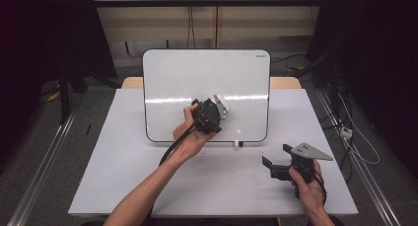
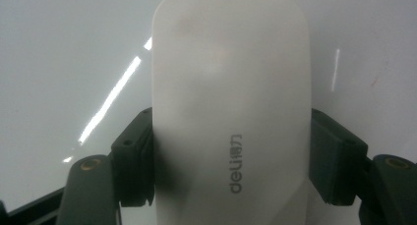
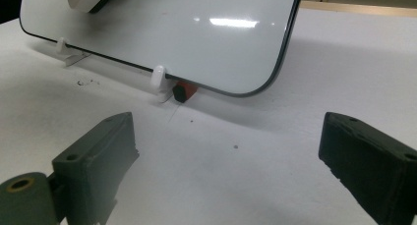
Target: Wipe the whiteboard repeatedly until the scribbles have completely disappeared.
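Observation:
A whiteboard [image 1: 207,78] stands tilted on white clip feet in the middle of the table. My left gripper [image 1: 217,106] is held up against its face, shut on a white eraser [image 2: 231,112] marked "deli"; both pads [image 2: 133,156] press its sides. The eraser [image 1: 220,103] lies flat on the board near its centre. My right gripper [image 1: 276,159] rests low at the table's right front, jaws wide apart with nothing between them; its fingers [image 3: 98,156] frame the board's lower corner [image 3: 265,82]. A small red and black object [image 3: 183,91] peeks out under the board's lower edge.
The white table [image 1: 123,152] has bare surface left of and in front of the board. White clip feet [image 3: 158,80] hold the board's bottom edge. Dark curtains and metal floor rails flank the table; cables run along the floor at the right.

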Demonstrator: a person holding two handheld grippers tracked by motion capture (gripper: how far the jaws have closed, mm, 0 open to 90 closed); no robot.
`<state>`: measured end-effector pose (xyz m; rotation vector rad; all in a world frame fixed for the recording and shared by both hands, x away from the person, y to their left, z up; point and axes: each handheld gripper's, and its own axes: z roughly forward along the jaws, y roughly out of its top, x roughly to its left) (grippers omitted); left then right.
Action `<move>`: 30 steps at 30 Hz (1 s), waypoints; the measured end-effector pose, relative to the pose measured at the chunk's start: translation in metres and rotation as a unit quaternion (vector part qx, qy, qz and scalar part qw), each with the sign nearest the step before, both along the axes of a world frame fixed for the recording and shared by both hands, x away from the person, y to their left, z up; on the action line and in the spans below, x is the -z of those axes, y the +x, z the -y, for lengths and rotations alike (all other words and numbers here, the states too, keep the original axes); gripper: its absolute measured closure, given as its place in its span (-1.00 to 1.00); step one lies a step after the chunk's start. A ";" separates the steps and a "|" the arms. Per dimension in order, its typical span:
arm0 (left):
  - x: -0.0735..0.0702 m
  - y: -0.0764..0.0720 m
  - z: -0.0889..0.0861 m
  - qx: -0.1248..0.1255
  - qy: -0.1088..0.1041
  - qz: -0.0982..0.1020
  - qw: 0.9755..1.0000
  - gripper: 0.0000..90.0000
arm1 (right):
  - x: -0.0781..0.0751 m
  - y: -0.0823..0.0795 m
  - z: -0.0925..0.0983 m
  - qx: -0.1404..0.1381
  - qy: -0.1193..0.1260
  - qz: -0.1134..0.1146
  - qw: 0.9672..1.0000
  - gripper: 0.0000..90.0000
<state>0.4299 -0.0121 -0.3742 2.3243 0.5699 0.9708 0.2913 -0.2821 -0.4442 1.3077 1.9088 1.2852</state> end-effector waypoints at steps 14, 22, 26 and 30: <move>0.026 -0.025 0.021 0.030 0.047 -0.008 0.998 -0.31 | 0.000 0.001 -0.002 -0.002 -0.001 -0.001 1.000 -0.84; 0.031 -0.030 0.032 0.036 0.062 -0.003 0.997 -0.31 | 0.000 0.000 0.000 0.000 0.001 0.000 1.000 -0.84; 0.032 -0.031 0.034 0.041 0.065 -0.002 0.997 -0.32 | 0.000 0.000 -0.001 -0.002 -0.001 0.001 1.000 -0.84; 0.033 -0.033 0.037 0.048 0.074 -0.004 0.996 -0.31 | 0.000 0.001 -0.001 -0.003 -0.002 0.001 1.000 -0.84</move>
